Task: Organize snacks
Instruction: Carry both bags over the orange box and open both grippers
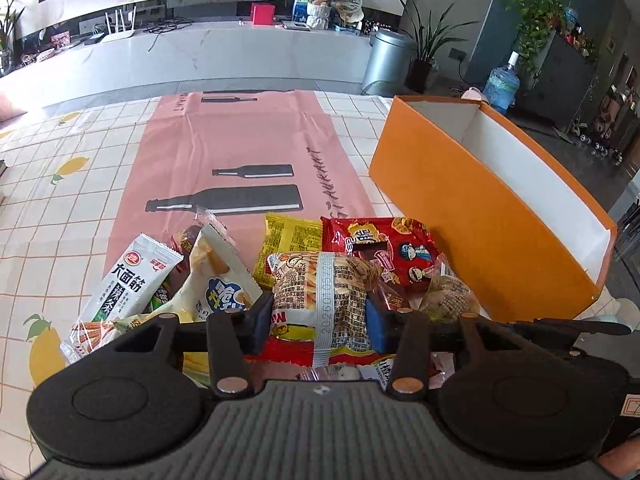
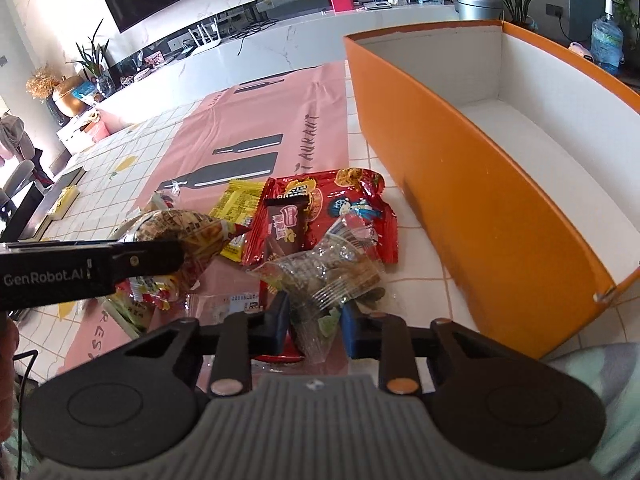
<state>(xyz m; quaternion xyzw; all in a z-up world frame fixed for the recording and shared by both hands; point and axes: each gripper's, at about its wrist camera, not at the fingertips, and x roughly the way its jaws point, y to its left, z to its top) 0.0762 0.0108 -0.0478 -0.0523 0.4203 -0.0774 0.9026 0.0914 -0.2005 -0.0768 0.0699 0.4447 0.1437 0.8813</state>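
Observation:
A pile of snack packets lies on the pink mat [image 1: 240,140]. My left gripper [image 1: 320,312] is shut on a fries-print snack bag [image 1: 324,296], which also shows in the right wrist view [image 2: 188,232] held by the left gripper [image 2: 120,264]. My right gripper [image 2: 314,320] is shut on a clear plastic packet [image 2: 324,280]. A red snack bag [image 1: 384,248] [image 2: 332,200], a yellow packet [image 1: 292,240] [image 2: 236,200] and a white packet [image 1: 128,280] lie in the pile. An open orange box [image 1: 460,200] [image 2: 460,184] with a bare white inside stands to the right.
A checked lemon-print tablecloth [image 1: 60,200] covers the table. Behind it run a white counter [image 1: 200,52], a metal bin [image 1: 388,60], potted plants [image 1: 424,48] and a water bottle [image 1: 502,84]. A dark tray [image 2: 64,188] sits at the table's left edge.

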